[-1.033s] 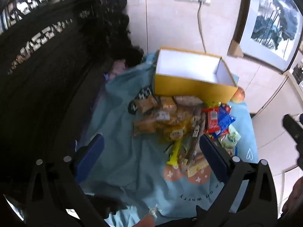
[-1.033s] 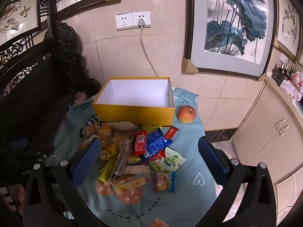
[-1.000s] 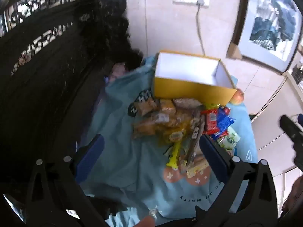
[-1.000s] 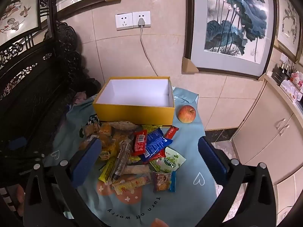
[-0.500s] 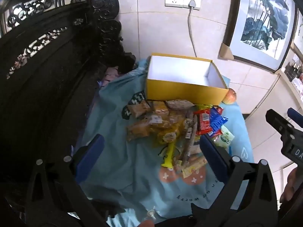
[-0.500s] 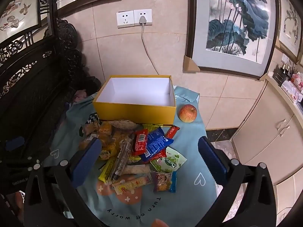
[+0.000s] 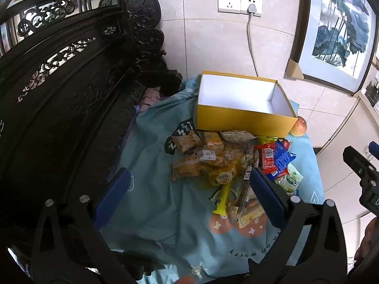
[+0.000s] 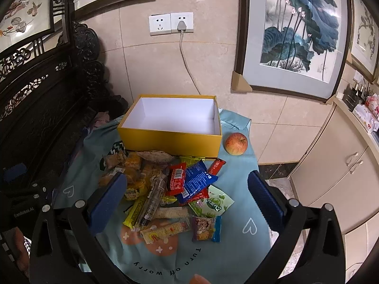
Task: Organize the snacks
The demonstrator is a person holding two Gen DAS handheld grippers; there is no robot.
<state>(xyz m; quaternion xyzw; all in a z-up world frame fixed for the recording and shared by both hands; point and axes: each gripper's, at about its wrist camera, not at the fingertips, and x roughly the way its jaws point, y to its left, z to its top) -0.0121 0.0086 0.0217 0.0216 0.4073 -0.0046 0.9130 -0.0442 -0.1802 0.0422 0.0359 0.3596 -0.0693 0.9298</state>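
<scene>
An empty yellow box (image 8: 170,139) with a white inside stands at the back of a small table under a light blue cloth (image 8: 236,236); it also shows in the left wrist view (image 7: 244,119). A pile of snack packets (image 8: 165,187) lies in front of it, among them a blue packet (image 8: 196,179), a red bar (image 8: 176,178) and yellow packs (image 7: 213,161). My right gripper (image 8: 187,196) is open and empty above the pile. My left gripper (image 7: 189,189) is open and empty, above the pile's left side.
A red apple (image 8: 236,143) lies right of the box. A dark carved wooden bench (image 7: 59,94) stands on the left. The tiled wall with a socket and cable (image 8: 181,27) is behind. Cream cabinets (image 8: 331,165) stand on the right.
The left gripper has swung so the box and pile sit more central in its view. The right gripper has barely moved. Both stay open.
</scene>
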